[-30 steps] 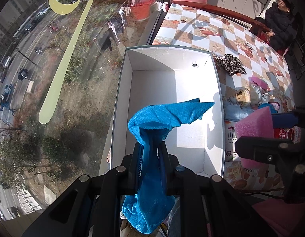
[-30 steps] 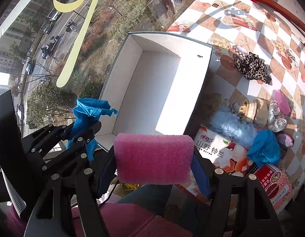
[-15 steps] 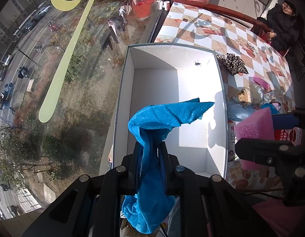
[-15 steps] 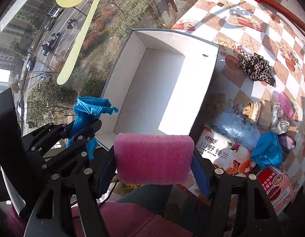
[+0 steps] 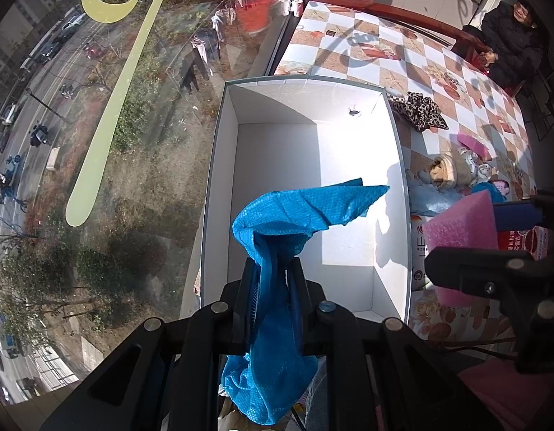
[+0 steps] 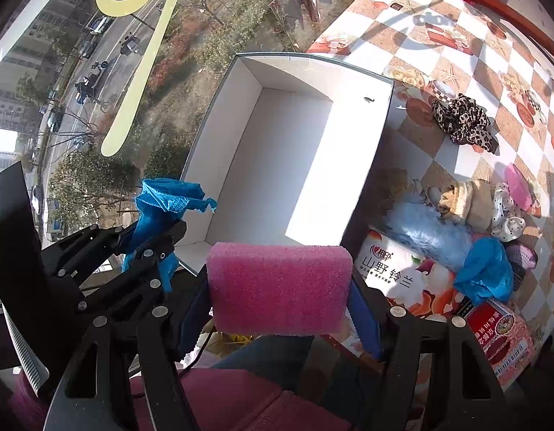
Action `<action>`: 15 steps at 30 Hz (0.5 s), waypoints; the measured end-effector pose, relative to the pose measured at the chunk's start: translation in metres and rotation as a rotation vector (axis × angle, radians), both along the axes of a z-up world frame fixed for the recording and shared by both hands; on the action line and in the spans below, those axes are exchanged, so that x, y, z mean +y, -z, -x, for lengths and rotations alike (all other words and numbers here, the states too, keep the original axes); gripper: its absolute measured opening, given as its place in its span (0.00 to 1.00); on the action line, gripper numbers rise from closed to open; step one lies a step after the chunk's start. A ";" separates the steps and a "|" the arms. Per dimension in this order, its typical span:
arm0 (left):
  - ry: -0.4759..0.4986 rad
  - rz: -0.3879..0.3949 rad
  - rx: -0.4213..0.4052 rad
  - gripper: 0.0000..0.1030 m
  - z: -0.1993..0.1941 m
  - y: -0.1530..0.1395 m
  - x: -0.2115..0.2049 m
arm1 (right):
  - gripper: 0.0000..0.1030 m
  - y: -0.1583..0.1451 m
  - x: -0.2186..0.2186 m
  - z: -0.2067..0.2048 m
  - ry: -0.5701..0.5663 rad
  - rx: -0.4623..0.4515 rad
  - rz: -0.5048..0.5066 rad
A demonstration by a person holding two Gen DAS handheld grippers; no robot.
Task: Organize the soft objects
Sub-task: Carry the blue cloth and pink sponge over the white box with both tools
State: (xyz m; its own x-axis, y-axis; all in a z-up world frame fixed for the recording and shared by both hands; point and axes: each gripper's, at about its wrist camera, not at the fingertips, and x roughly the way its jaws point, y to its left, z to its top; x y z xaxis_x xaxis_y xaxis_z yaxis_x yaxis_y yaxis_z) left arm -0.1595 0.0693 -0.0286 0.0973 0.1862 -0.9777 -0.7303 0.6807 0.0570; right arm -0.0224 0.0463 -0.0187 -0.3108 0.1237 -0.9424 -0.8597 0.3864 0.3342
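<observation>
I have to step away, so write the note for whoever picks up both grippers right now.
Left gripper: shut on the blue cloth, held over the near end of the white box.
Right gripper: clamped on the pink sponge across its width, just short of the box's near edge.
White box: nothing in it yet.
On the table, right of the box: leopard scrunchie, light blue fluffy item, beige plush piece, a second blue cloth, a few small items.
Done: two items picked up.
Left: drop both into the box, then probably collect the rest.
</observation>
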 end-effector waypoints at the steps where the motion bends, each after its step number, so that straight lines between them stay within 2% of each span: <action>1: 0.002 0.001 0.000 0.18 0.000 0.000 0.000 | 0.69 0.000 0.000 0.000 0.001 0.000 0.001; 15: -0.003 0.011 0.007 0.18 0.002 0.002 0.002 | 0.69 0.003 0.003 0.002 -0.007 0.008 0.013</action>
